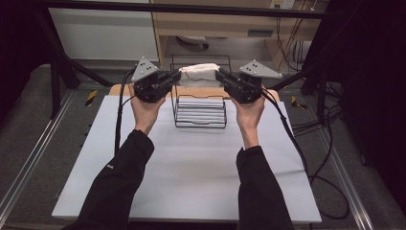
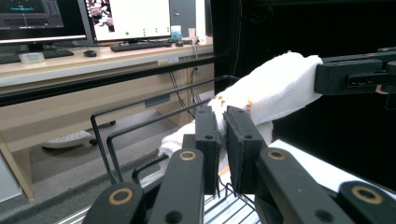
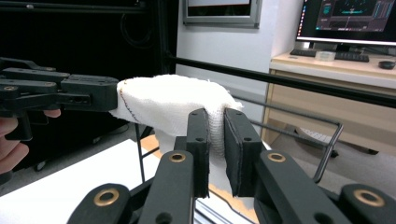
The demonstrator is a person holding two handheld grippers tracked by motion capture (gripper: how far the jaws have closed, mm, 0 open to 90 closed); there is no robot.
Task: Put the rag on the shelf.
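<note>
We have the white terry cloth towel (image 1: 199,73) stretched between us, left claw (image 1: 176,76) clenched on its left end, right claw (image 1: 219,75) on its right, so it hangs level above the black wire rack (image 1: 200,111) at the far side of the white table (image 1: 191,163), ready for draping

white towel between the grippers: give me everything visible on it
The white towel is a soft, coarse-woven cloth, folded or bunched into a thick band, with small orange stitching near one edge. It hangs stretched in the air above the black wire rack, roughly level, its middle sagging slightly. The left gripper pinches one end and the right gripper the other. Whether it brushes the rack's rails cannot be told.
</note>
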